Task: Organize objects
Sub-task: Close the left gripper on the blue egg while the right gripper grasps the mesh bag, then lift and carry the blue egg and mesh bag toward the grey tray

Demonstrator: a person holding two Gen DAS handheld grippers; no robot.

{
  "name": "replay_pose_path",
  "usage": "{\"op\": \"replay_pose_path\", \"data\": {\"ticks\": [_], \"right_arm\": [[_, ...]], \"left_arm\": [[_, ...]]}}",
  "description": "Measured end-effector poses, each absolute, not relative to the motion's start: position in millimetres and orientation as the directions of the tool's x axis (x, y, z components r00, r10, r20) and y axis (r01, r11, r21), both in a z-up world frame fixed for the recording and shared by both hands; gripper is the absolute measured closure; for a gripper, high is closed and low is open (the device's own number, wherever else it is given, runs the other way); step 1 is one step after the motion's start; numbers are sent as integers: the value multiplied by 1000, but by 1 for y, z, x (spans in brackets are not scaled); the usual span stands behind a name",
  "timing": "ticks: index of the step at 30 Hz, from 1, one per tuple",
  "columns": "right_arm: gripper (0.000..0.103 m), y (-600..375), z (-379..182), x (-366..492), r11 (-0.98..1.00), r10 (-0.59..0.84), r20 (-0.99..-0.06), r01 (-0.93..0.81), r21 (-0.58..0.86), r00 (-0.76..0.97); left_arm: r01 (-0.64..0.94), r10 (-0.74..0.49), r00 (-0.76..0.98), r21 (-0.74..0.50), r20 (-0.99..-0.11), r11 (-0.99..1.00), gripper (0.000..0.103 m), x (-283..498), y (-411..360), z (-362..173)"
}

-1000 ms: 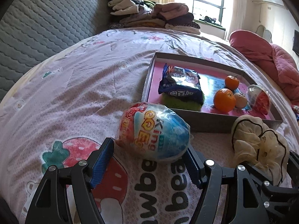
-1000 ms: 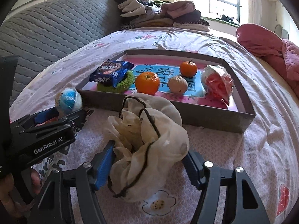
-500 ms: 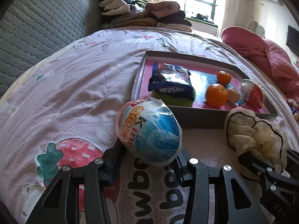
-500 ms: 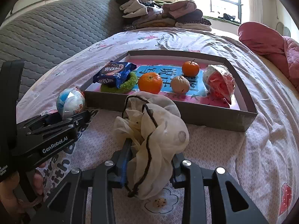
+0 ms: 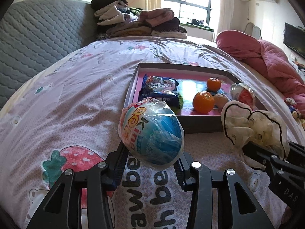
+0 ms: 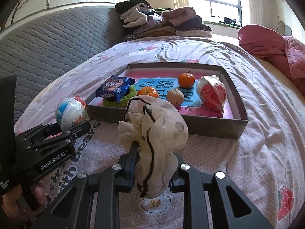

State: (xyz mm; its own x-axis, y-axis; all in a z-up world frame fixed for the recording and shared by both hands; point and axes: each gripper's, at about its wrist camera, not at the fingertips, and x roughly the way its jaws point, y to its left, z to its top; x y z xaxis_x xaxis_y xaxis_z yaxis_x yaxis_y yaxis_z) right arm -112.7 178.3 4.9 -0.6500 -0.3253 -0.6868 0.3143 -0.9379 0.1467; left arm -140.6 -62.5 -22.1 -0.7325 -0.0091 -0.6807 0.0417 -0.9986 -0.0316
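- Bed: pink printed sheet.
- Shallow grey box: rests centrally on the sheet.
- Folded clothes: stacked at far end.
- Pink quilt: bunched at right.

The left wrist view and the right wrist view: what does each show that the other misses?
Only left: a dark wall-mounted screen. Only right: the person's hand gripping the left tool, and a green fluffy ring under the blue snack packet. Both: the grey cardboard tray, the blue plastic-wrapped toy egg and the cream gauze scrunchie.

Wrapped blue egg, cream scrunchie, both before tray.
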Motion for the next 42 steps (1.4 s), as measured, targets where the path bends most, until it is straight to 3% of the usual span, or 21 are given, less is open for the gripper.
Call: {"op": "replay_pose_path", "data": {"ticks": [42], "right_arm": [[78, 204, 92, -110, -936, -335, -468, 345, 67, -818]], "left_arm": [[-14, 2, -846, 17, -533, -1000, 57, -139, -42, 55]]}}
